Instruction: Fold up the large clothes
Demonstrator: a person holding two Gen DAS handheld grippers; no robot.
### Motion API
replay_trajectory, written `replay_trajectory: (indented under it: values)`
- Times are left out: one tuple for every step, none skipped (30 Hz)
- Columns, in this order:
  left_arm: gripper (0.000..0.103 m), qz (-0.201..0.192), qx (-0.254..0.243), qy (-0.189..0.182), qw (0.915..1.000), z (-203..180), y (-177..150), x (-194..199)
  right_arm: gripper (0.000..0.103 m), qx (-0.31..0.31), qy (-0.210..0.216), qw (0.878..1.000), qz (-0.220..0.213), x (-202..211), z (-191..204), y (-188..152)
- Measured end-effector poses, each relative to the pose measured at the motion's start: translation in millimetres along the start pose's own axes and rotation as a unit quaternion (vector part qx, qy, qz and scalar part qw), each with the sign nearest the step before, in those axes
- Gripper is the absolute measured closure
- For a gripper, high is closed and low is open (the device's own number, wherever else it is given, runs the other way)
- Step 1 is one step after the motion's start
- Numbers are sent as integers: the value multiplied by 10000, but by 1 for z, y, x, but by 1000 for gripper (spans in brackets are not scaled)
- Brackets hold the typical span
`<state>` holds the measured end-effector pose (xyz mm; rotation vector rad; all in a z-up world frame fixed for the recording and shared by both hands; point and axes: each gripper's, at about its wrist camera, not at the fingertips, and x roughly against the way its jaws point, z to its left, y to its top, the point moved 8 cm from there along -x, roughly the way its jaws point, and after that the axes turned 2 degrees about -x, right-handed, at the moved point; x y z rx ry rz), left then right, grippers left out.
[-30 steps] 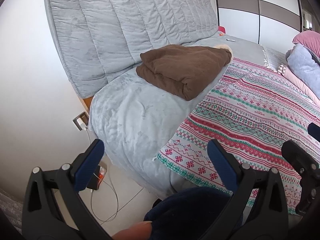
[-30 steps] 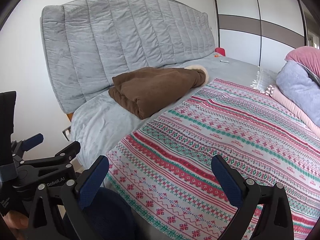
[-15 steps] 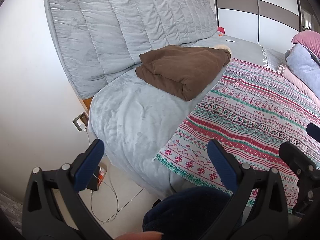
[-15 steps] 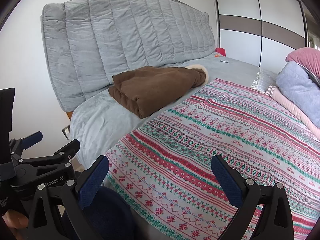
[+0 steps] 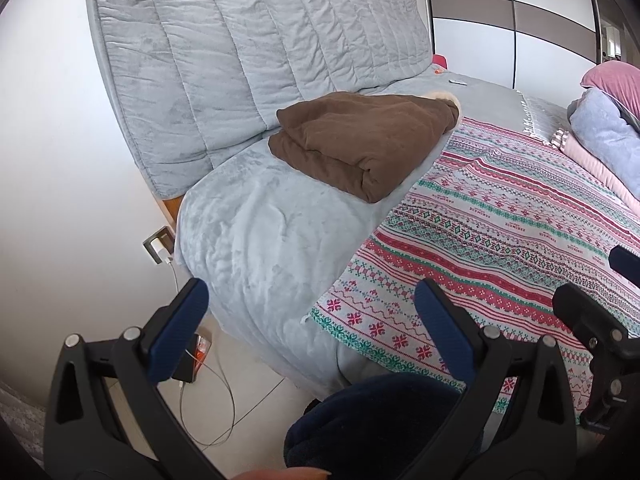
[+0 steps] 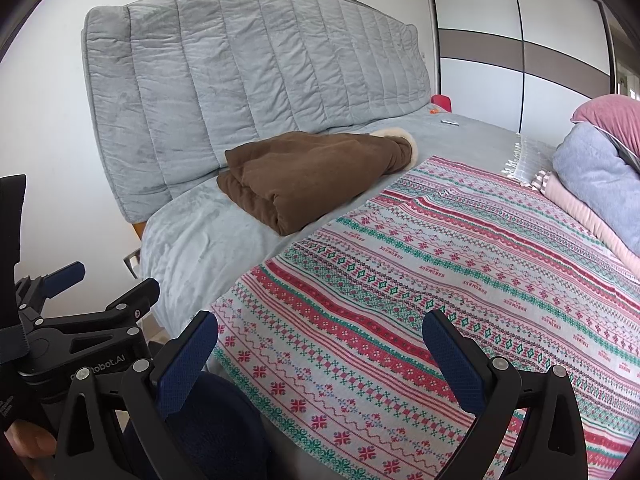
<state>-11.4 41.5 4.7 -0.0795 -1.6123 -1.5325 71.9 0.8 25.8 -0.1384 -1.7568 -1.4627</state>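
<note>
left hand-held gripper: spread wide, holding nothing, by the bed's near edge | brown folded garment: on the grey cover, near the headboard | patterned blanket: flat on bed | right hand-held gripper: spread wide, empty

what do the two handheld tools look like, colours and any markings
Both are black plastic frames with silver rivets and two fingers faced in textured dark blue pads. The left tool and right tool look alike. In the right wrist view, the left tool's body carries white lettering ending "Robot.AI". No cables on either can be seen.
</note>
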Motion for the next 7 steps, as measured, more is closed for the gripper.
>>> replay_trajectory:
  values:
    - [1, -2, -3, 1, 10000, 1, 0, -1, 0, 0, -1, 10000, -1, 0, 0, 0]
    - [1, -5, 0, 3, 10000, 1, 0, 0, 0, 2, -6, 10000, -3, 0, 0, 0]
    - [1, -1, 3, 1, 10000, 1, 0, -1, 0, 4, -9, 10000, -2, 0, 0, 0]
    - [1, 5, 5, -6, 10000, 0, -1, 0, 0, 7, -8, 10000, 0, 0, -1, -1]
    - [1, 2, 9, -3, 10000, 1, 0, 0, 0, 1, -7, 10000, 1, 0, 0, -1]
    - [1, -3, 14, 3, 10000, 1, 0, 0, 0, -3, -3, 10000, 0, 0, 0, -1]
    - [1, -7, 19, 11, 10000, 1, 0, 0, 0, 0, 0, 10000, -1, 0, 0, -1]
